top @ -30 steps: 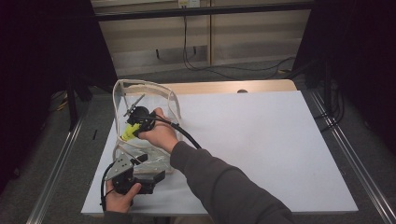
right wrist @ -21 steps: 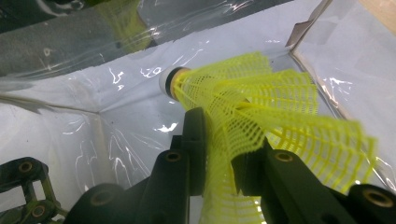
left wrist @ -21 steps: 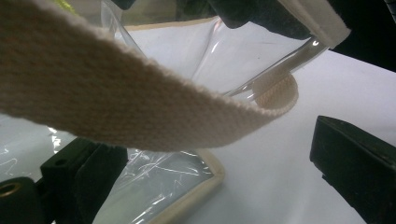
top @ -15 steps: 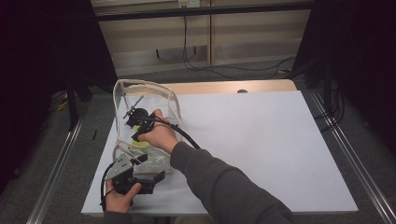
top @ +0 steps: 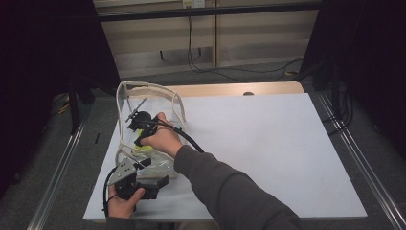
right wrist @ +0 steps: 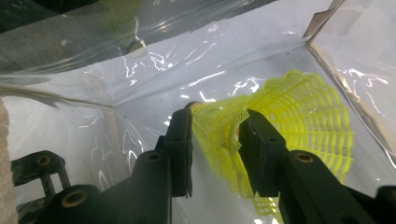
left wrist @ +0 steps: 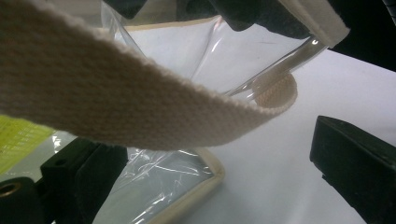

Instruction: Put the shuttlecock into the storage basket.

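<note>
A clear plastic bag [top: 125,97] with cream webbing trim stands open on the white table [top: 268,143]. My right gripper [top: 139,140] reaches down into it, shut on a yellow mesh shuttlecock [right wrist: 299,112]. Its jaws [right wrist: 215,135] squeeze the skirt near the cork end, and the bag's clear wall [right wrist: 93,60] lies all around. My left gripper [top: 155,171] sits at the bag's near bottom corner with its jaws wide apart. The bag's cream strap [left wrist: 116,107] loops across just above my left gripper [left wrist: 210,186], and the trimmed bag corner [left wrist: 205,175] lies between the jaws.
The table's front edge is just behind the left hand [top: 122,206]. A wooden strip [top: 239,89] runs along the table's far edge. Metal rails [top: 356,158] flank both sides. White table surface stretches to the right of the bag.
My right gripper has sunk a little lower into the bag with the shuttlecock. The left gripper has stayed where it was.
</note>
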A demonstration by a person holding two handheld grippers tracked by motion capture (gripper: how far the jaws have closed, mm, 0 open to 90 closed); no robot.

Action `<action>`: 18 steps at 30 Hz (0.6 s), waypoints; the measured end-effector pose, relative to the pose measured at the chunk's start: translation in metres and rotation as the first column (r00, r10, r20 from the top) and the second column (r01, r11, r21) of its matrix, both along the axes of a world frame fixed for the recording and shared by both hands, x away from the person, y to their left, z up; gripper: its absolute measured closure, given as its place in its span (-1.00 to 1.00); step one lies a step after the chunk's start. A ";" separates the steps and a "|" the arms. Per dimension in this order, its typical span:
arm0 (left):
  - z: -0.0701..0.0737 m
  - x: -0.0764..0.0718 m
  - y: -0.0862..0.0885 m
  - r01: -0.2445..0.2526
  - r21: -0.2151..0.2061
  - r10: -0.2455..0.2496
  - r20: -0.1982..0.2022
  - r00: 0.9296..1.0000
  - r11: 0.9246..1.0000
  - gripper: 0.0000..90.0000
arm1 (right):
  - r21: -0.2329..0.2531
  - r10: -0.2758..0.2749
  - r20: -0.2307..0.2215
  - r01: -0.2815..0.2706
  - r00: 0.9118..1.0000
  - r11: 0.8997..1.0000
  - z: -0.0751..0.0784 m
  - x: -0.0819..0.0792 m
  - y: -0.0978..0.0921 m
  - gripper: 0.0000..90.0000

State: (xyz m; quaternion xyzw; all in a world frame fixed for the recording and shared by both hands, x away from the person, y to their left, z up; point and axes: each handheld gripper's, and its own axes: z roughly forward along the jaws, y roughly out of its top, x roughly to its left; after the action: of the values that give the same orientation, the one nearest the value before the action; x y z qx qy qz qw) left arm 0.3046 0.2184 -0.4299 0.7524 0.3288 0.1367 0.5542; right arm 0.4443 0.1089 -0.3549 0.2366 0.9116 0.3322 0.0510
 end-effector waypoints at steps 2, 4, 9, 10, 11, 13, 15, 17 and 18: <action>0.000 0.000 0.000 -0.001 -0.001 0.001 0.000 1.000 1.000 -0.91 | 0.001 -0.002 -0.001 0.002 1.000 1.000 0.001 0.000 0.000 0.42; 0.000 0.000 0.000 -0.001 -0.001 0.001 0.002 1.000 1.000 -0.91 | -0.002 -0.007 -0.004 0.007 1.000 1.000 0.002 0.000 -0.001 0.40; 0.000 0.000 0.000 -0.002 -0.002 0.002 0.003 1.000 1.000 -0.91 | 0.001 -0.013 0.002 0.013 1.000 1.000 0.005 0.000 -0.003 0.35; 0.000 0.000 0.000 -0.002 -0.002 0.002 0.003 1.000 1.000 -0.92 | 0.001 -0.017 0.005 0.017 1.000 1.000 0.005 0.000 -0.003 0.34; 0.000 0.000 0.000 -0.002 -0.002 0.002 0.003 1.000 1.000 -0.91 | 0.002 -0.021 0.002 0.021 1.000 1.000 0.006 0.000 -0.004 0.33; 0.000 0.000 0.000 -0.002 -0.002 0.002 0.004 1.000 1.000 -0.91 | 0.004 -0.024 0.003 0.024 1.000 1.000 0.007 0.000 -0.005 0.29; 0.000 0.000 0.000 -0.003 -0.002 0.003 0.003 1.000 1.000 -0.92 | 0.006 -0.026 0.004 0.026 1.000 1.000 0.008 0.001 -0.006 0.27; 0.000 0.000 0.000 -0.004 -0.002 0.004 0.003 1.000 1.000 -0.92 | 0.008 -0.027 0.005 0.027 1.000 1.000 0.009 0.001 -0.006 0.26; 0.000 0.000 0.000 -0.002 -0.003 0.002 0.003 1.000 1.000 -0.92 | 0.007 -0.030 0.006 0.030 1.000 1.000 0.009 0.001 -0.006 0.26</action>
State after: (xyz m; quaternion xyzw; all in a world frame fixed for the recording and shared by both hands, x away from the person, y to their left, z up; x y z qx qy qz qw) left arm 0.3044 0.2181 -0.4298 0.7510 0.3289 0.1382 0.5556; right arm 0.4450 0.1025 -0.3456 0.2492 0.9067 0.3354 0.0578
